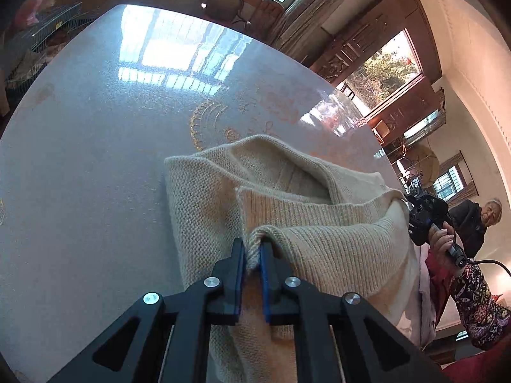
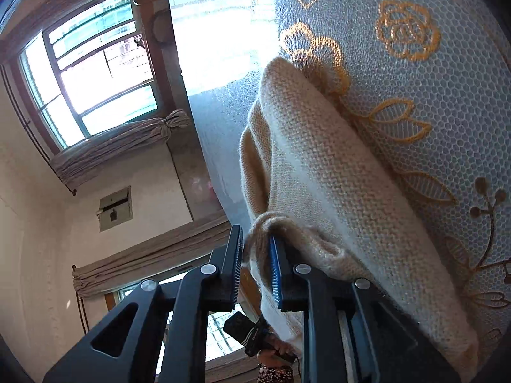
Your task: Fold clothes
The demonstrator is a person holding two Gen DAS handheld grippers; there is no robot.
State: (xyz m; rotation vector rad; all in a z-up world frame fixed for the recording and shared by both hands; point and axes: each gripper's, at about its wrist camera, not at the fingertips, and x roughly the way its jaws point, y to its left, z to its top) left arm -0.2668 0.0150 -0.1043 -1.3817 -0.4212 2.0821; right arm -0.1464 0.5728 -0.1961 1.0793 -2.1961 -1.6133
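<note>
A cream knit sweater lies partly folded on the round table, its far part flat and its near ribbed edge lifted. My left gripper is shut on a bunched ribbed edge of the sweater, held just above the table. In the right wrist view the same sweater drapes along the table cover. My right gripper is shut on another bunched edge of it, with the jaws a little apart around the thick fold. The right gripper also shows in the left wrist view at the sweater's right end.
The table has a glossy grey-blue cover with gold flower patterns. A person in dark clothes sits beyond the table's right edge. A wire rack stands at the far left. Windows and curtains line the walls.
</note>
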